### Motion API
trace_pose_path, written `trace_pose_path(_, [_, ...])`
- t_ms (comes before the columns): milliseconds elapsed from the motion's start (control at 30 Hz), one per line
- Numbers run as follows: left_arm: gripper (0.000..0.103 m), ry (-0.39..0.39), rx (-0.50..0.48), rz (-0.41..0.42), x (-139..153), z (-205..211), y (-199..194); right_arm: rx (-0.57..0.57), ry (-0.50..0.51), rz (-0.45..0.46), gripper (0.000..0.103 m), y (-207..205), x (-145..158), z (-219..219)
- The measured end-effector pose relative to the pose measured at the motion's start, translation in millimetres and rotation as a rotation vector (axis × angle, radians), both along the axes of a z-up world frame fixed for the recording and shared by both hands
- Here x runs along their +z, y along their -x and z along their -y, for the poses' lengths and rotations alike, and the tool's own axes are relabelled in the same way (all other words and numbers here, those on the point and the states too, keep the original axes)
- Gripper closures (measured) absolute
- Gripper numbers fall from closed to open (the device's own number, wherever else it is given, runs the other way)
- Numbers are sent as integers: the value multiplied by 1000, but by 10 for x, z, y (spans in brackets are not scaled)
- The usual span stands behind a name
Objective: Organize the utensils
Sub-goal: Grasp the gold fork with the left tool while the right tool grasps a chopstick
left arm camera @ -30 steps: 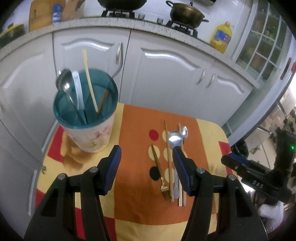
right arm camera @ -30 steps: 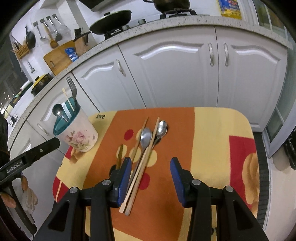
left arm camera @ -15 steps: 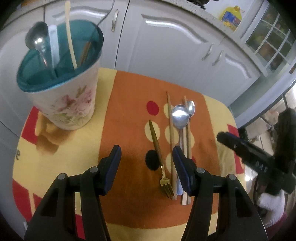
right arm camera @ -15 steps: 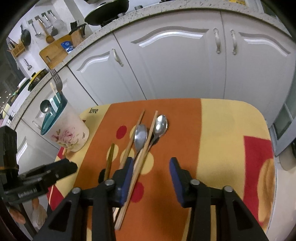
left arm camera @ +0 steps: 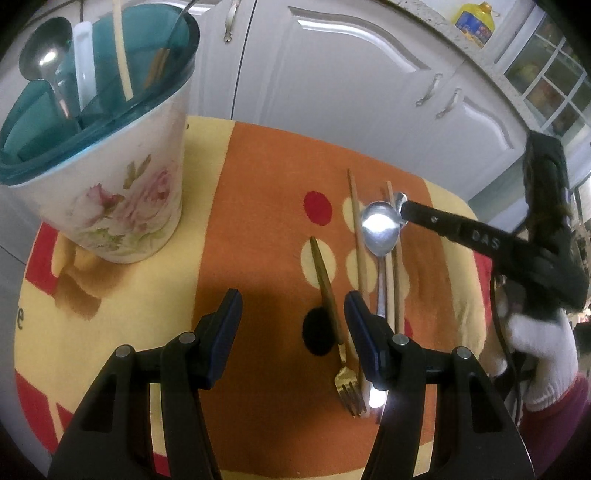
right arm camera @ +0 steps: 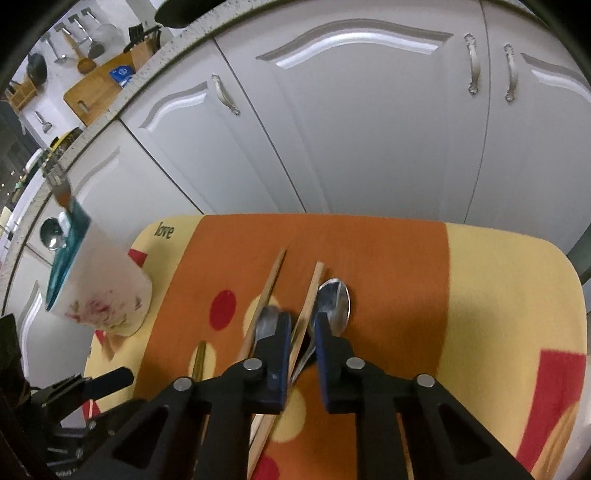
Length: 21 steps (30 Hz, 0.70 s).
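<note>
A floral utensil holder with a teal rim (left arm camera: pixel 110 177) stands at the table's left with a spoon, a fork and sticks in it; it also shows in the right wrist view (right arm camera: pixel 96 291). On the cloth lie a gold fork (left arm camera: pixel 332 314), wooden chopsticks (left arm camera: pixel 358 236), a large steel spoon (left arm camera: pixel 380 229) and a smaller spoon (right arm camera: pixel 334 306). My left gripper (left arm camera: pixel 293 332) is open and empty above the cloth, just left of the fork. My right gripper (right arm camera: pixel 301 328) is low over the utensils, its jaws narrowed around a chopstick (right arm camera: pixel 308 295) and the smaller spoon's neck.
The small table has an orange, yellow and red cloth (right arm camera: pixel 480 295). White kitchen cabinets (right arm camera: pixel 369 129) stand close behind it. A counter above holds an oil bottle (left arm camera: pixel 474 22) and a cutting board (right arm camera: pixel 99 86).
Both grippers have dropped lower toward the table. My right gripper has moved forward onto the spoons and chopsticks and its jaws have narrowed. My left gripper stays open.
</note>
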<state>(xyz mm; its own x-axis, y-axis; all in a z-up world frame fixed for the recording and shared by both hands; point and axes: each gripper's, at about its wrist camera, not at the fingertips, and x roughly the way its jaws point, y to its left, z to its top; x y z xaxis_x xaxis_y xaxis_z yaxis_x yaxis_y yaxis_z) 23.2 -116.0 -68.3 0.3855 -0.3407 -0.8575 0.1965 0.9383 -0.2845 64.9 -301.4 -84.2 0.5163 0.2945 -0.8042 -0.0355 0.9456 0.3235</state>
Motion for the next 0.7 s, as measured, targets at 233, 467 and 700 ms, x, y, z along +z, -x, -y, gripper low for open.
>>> trace_pose_path(233, [46, -1, -7, -9, -36, 15, -31, 4, -4, -70, 93, -229, -129, -8])
trace_pose_path(467, [46, -4, -15, -15, -50, 50, -34, 12, -38, -34, 95, -86, -76, 44])
trace_pose_path(700, [46, -18, -33, -10, -54, 135, -42, 9, -83, -1, 95, 359, 66, 242])
